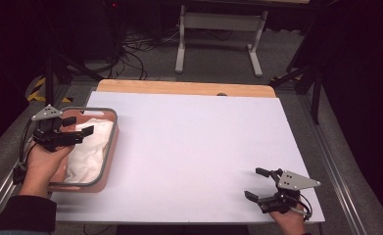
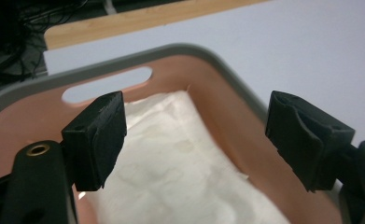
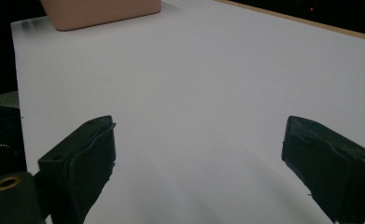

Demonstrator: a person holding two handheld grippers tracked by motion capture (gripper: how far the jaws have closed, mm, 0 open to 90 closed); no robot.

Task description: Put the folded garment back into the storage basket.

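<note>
Left gripper (image 1: 81, 133): one, black, two-jawed, jaws spread wide with nothing between them; held over the basket's near-left part, pointing toward the table's middle.
Right gripper (image 1: 256, 184): one, black, jaws likewise wide apart and empty; low over the bare sheet at the near right corner, pointing left.
Left hand (image 1: 43, 164): one, wrapped around the grip from below, forearm in a dark sleeve (image 1: 25, 214) entering at the bottom left.
Right hand (image 1: 291, 221): one, mostly cut off by the bottom edge.
Grey plates: two, three-cornered, one atop each gripper.
Basket (image 1: 111, 142): one, rectangular with rounded corners, smooth pink walls, grey rim, a slot handle cut in the far wall; it stands at the left edge of the table.
Cloth (image 1: 88, 152): one, white, soft and rumpled, lying inside the basket and covering most of its floor.
Table (image 1: 194, 147): one, covered with a flat matte white sheet; a strip of light wood shows along the far edge.
Jaw pads (image 2: 98, 140): four in all, blocky, dull black, rubbery-looking.
</note>
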